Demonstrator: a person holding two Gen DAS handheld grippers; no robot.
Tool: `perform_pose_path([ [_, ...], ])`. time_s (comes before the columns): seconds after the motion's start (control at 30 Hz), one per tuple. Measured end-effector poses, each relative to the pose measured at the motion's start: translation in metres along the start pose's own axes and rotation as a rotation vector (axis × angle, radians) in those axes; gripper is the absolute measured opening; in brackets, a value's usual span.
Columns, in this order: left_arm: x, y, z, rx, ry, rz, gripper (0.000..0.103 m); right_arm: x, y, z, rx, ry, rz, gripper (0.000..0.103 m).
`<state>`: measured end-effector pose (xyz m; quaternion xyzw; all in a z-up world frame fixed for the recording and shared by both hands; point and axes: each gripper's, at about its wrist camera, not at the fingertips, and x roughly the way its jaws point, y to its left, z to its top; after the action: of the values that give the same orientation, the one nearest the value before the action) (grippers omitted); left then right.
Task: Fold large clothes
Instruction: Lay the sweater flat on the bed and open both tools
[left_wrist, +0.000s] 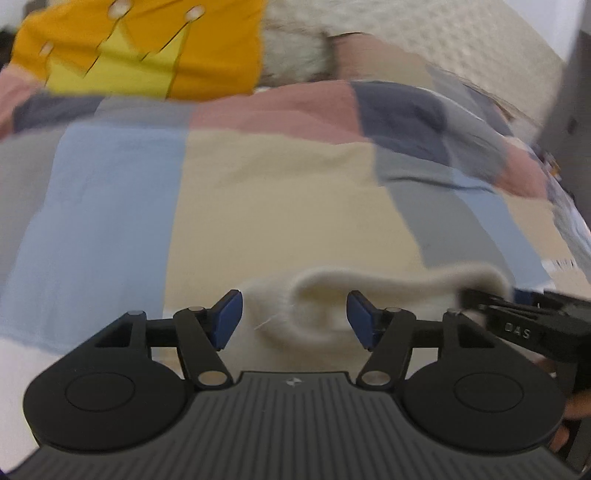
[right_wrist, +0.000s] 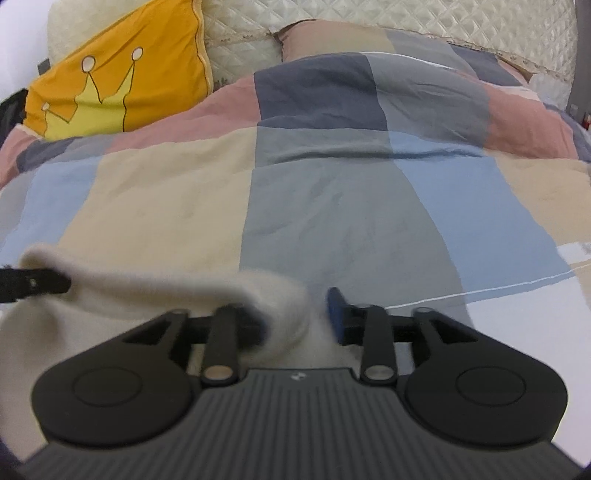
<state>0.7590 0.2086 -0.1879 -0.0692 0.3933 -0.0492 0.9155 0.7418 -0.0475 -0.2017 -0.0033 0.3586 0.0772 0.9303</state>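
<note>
Cream garment (left_wrist: 295, 314) lies between left gripper (left_wrist: 294, 319) pads | both grippers released, right gripper (right_wrist: 299, 317) too

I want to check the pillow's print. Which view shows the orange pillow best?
The right wrist view: the pillow is sharp, its crown whole. The left wrist view shows it blurred, cut by the top edge.

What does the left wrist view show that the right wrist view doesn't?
Only the left wrist view: both blue pads of the left hand-held gripper standing apart, the cream garment's rolled edge between them, unpinched.

Only the right wrist view: the right hand-held gripper open, its left pad hidden behind the garment.

Both: the patchwork quilt, the orange crown pillow, and the other gripper at the frame edge.
</note>
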Motion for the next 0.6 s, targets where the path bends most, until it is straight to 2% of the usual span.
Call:
perform_pose_path([
  [0.07, -0.008, -0.007, 0.005, 0.031, 0.0, -0.014, 0.073, -0.004, 0.002, 0.003, 0.006, 0.021, 0.042, 0.071],
  [0.1, -0.012, -0.008, 0.006, 0.033, -0.003, -0.029, 0.073, -0.006, 0.004, 0.004, 0.005, 0.029, 0.055, 0.073],
  [0.3, -0.04, -0.007, 0.001, 0.005, -0.033, -0.019, 0.073, -0.029, 0.008, 0.003, 0.011, 0.023, 0.068, 0.073],
  [0.6, -0.091, -0.016, -0.034, -0.015, -0.068, -0.018, 0.073, -0.089, 0.002, -0.017, 0.025, -0.036, 0.096, 0.073],
])
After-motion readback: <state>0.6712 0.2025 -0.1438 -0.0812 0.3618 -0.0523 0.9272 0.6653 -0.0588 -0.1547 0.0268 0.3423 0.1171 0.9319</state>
